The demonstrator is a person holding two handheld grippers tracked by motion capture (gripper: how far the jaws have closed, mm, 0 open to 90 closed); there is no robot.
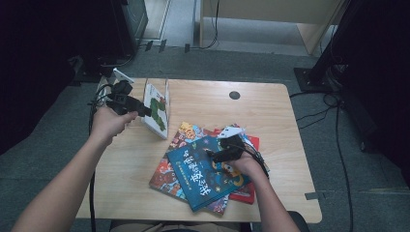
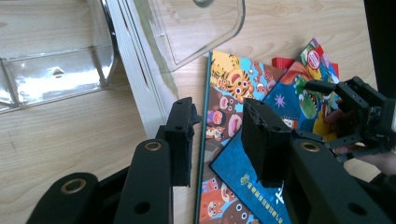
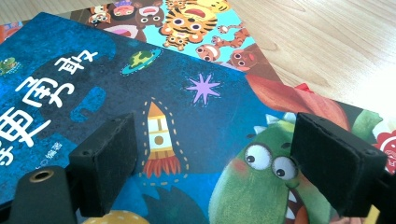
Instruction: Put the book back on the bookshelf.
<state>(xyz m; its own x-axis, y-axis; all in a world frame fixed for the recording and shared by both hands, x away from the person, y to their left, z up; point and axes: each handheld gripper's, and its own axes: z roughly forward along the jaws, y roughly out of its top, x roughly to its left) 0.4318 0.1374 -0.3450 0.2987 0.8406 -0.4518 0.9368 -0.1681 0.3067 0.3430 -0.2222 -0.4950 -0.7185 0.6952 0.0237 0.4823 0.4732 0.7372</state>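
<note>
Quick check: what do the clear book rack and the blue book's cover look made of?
Clear book rack: seemingly hard transparent plastic, glossy; the wood grain shows through it and its edges glint. Blue book: looks like printed card or paper cover with a smooth, slightly shiny finish.
</note>
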